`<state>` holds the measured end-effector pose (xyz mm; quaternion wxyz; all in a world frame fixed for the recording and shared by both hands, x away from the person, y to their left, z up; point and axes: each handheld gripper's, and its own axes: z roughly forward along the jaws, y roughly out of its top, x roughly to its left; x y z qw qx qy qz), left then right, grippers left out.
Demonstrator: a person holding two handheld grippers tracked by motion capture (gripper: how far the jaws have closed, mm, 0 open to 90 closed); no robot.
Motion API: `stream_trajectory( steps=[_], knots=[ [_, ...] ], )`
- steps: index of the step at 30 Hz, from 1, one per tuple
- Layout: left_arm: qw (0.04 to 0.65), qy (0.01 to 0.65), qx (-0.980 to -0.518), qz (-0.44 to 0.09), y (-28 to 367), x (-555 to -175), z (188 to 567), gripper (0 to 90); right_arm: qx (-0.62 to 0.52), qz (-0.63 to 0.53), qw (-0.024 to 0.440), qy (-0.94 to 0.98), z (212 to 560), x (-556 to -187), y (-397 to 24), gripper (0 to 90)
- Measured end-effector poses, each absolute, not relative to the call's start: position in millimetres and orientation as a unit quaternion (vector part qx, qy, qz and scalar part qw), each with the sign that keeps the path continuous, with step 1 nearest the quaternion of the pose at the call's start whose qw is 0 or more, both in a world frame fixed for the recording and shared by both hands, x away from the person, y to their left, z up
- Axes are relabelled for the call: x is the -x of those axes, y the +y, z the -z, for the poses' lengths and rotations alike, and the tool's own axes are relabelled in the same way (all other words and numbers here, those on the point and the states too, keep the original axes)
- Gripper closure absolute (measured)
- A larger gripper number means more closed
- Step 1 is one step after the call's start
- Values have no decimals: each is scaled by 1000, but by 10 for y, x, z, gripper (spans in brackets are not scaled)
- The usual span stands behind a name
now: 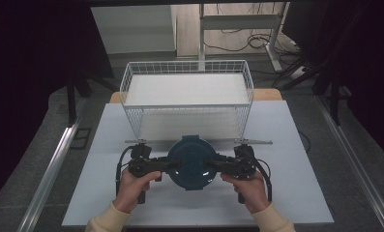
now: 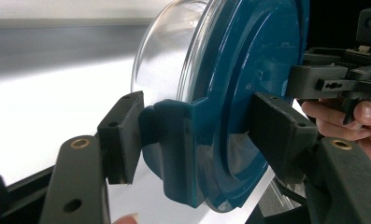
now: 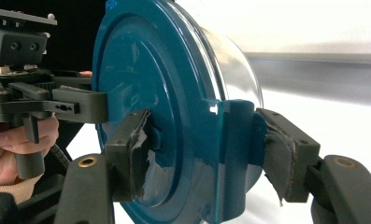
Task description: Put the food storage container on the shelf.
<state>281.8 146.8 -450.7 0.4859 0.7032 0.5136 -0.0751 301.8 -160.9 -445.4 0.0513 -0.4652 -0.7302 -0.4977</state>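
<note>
Your lidded bowl [image 1: 190, 162], clear glass under a dark teal lid [image 2: 248, 84], sits between the two grippers near the front-middle of the white worktop [image 1: 286, 193], just in front of the wire basket [image 1: 187, 96]. In the high view the lid faces the camera and covers the glass, so you cannot tell from there what the bowl holds; whether its base touches the worktop is also hidden. In the left gripper view the glass wall [image 2: 167, 56] shows clear, with nothing visible through it, though the upper part of the bowl is cut off by the frame. Your left gripper [image 1: 166, 164] is clenched on the bowl's left rim: one pad presses the teal latch tab [image 2: 167, 140] from the glass side, the other lies flat on the lid's face. Your right gripper [image 1: 213, 165] grasps the opposite rim the same way, pads on either side of the latch tab [image 3: 232, 154]; its pad lining [image 3: 276, 163] looks torn and ragged. Your left hand [image 1: 134, 186] and right hand [image 1: 250, 188] wrap the handles, fingers partly hidden behind the gripper bodies. The wire basket stands at the worktop's back edge, overhanging it slightly; its floor is lined white and nothing lies in it. The far surroundings are dark and hard to make out.
</note>
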Motion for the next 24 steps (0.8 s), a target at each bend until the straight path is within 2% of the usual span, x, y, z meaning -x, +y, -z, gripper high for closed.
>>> stream_trajectory(
  steps=[12,24],
  knots=[
    [496,504,-705,66,1477,-2944,4300,373,455,501,39,-735,4247,-3137,-1598,377],
    [510,492,-705,48,1501,-3050,3930,373,438,514,16,-737,3828,-3260,-1574,377]
  ],
)
